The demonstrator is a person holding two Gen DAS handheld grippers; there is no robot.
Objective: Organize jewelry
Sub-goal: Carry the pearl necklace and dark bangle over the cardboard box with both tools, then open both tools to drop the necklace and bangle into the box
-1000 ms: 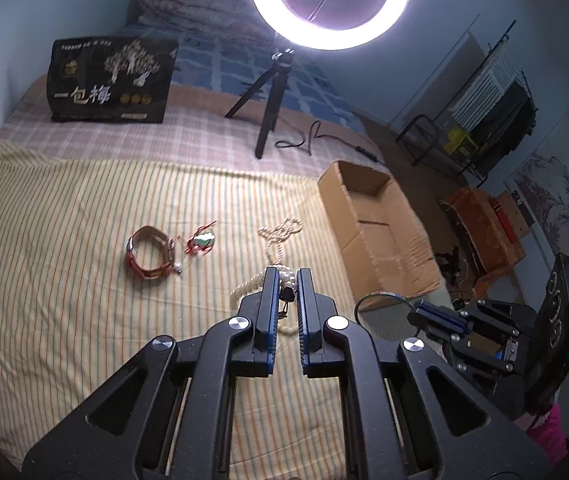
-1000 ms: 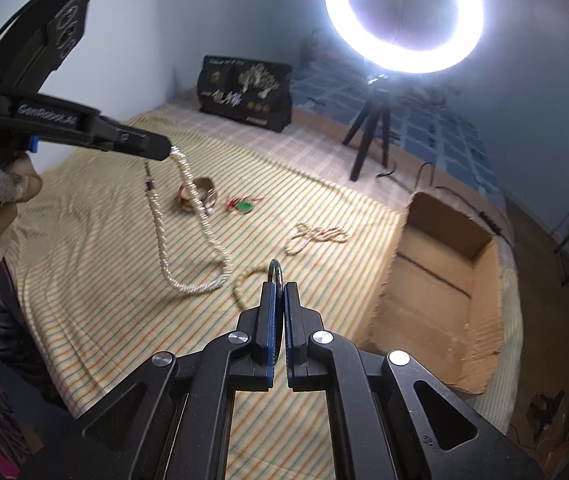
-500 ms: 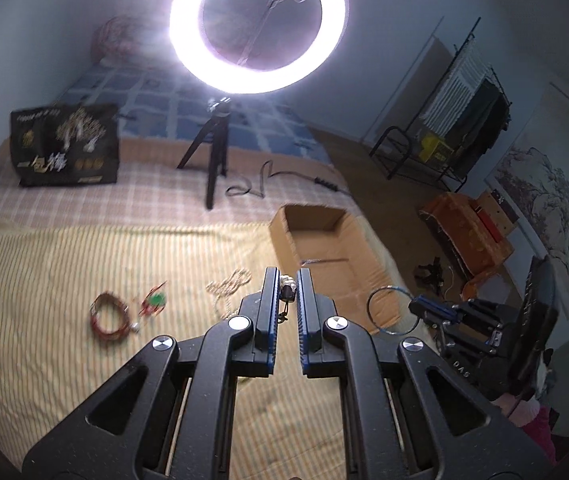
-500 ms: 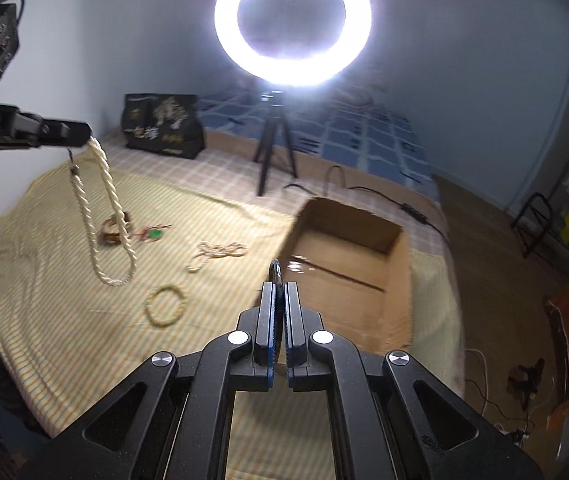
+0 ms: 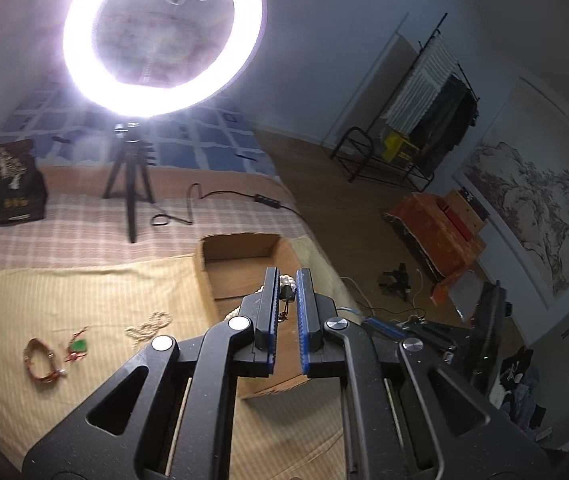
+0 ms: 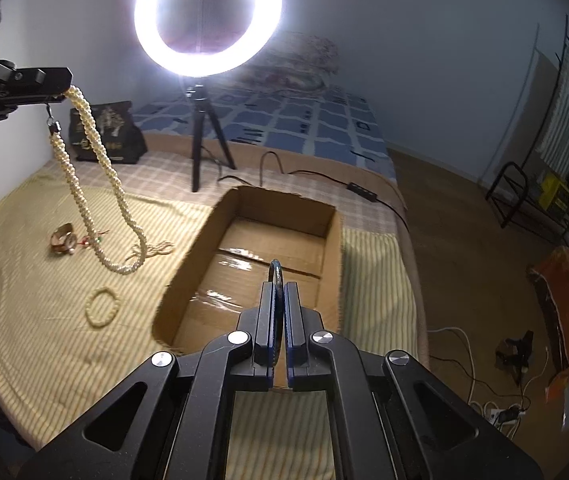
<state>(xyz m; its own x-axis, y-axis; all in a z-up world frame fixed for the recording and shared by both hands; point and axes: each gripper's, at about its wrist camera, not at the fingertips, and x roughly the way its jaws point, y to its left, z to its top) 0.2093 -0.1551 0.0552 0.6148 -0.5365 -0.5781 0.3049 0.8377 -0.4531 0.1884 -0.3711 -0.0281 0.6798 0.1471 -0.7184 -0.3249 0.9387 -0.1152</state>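
Both hand-held grippers have swung from the striped bed toward the open cardboard box [image 6: 244,248] at its right edge. The left hand-held gripper [image 5: 286,292] is clenched on the dangling cream pearl necklace [image 6: 96,196]; the right hand-held gripper [image 6: 278,292] pinches a thin dark bangle [image 6: 275,270] over the box, so both drops look imminent.

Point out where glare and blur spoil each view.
Left wrist view: the ring light blows out white and hazes its centre; room edges smear. Right wrist view: ring light flares again, tape in the cardboard box glints, and the pearl necklace stays sharp.
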